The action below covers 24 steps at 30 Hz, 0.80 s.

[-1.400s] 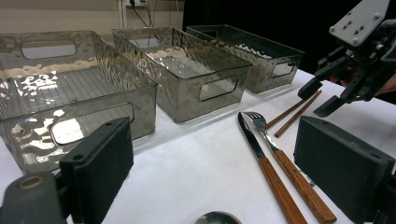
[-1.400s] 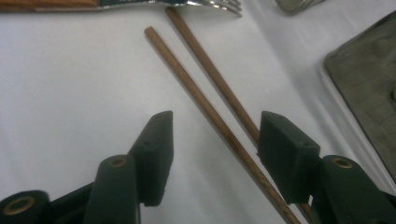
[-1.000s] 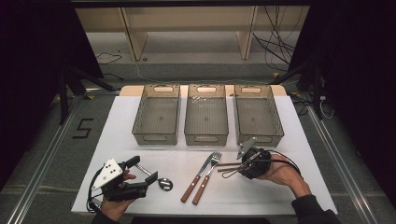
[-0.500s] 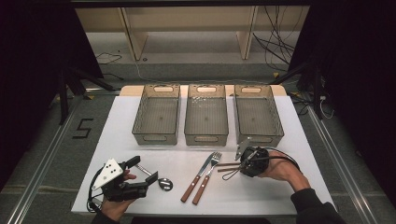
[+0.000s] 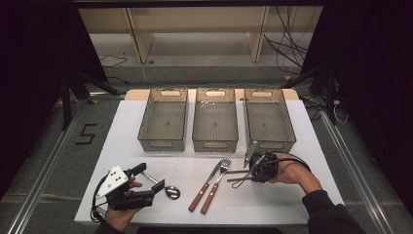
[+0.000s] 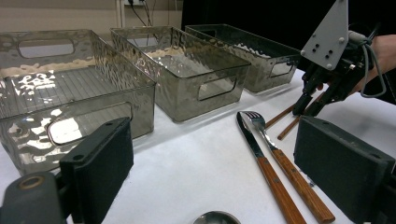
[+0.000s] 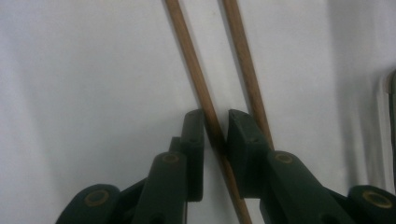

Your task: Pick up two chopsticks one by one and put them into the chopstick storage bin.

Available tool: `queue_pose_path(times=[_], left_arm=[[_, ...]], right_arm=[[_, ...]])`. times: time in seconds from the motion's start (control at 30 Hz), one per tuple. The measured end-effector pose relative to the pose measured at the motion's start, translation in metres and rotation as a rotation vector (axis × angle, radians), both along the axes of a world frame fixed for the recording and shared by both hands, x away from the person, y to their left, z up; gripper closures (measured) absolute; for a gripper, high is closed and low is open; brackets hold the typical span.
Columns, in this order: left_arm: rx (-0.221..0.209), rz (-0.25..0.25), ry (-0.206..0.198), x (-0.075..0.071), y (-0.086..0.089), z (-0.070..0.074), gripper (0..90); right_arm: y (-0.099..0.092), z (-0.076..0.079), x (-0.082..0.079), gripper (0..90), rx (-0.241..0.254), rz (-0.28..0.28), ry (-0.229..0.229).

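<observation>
On the white table [image 5: 311,146], right of the fork [image 5: 216,183] and knife [image 5: 204,187], lie two wooden chopsticks [image 7: 196,79]. The right tongs [image 7: 215,130] have just been closing, one chopstick between the pads, seemingly pinched. The left tongs [image 6: 210,172] stand open and empty near a spoon [image 5: 168,189].

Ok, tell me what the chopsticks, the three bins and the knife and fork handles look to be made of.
Chopsticks: likely wood or bamboo, matte brown with faint lengthwise grain.
Bins: apparently smoky translucent plastic, glossy, rippled walls catching highlights.
Knife and fork handles: seemingly reddish-brown wood, smooth, with small rivets; their upper parts look like polished metal.
</observation>
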<state>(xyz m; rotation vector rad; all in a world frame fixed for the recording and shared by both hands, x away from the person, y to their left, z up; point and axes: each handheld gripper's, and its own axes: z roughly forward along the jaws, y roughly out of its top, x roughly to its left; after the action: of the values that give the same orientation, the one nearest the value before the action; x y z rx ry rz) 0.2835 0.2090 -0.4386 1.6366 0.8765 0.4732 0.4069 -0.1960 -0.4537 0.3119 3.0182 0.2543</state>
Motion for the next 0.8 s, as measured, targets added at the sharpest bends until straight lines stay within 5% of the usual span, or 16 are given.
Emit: queue_pose_path(times=[0.43,0.63,0.8], left_arm=[[0.008,-0.001,0.001,-0.0001,0.0003,-0.0001,11.6],[0.008,-0.001,0.0,-0.0002,0.0002,-0.0001,11.6],[0.008,-0.001,0.003,0.0002,-0.0001,-0.0003,11.7]], right_arm=[[0.0034,0.0002,-0.0027,83.8,-0.034,0.099,0.022],[0.0028,0.0022,-0.0078,85.5,-0.063,0.083,0.047],[-0.0027,0.0086,-0.0085,85.7,-0.032,0.091,0.039]])
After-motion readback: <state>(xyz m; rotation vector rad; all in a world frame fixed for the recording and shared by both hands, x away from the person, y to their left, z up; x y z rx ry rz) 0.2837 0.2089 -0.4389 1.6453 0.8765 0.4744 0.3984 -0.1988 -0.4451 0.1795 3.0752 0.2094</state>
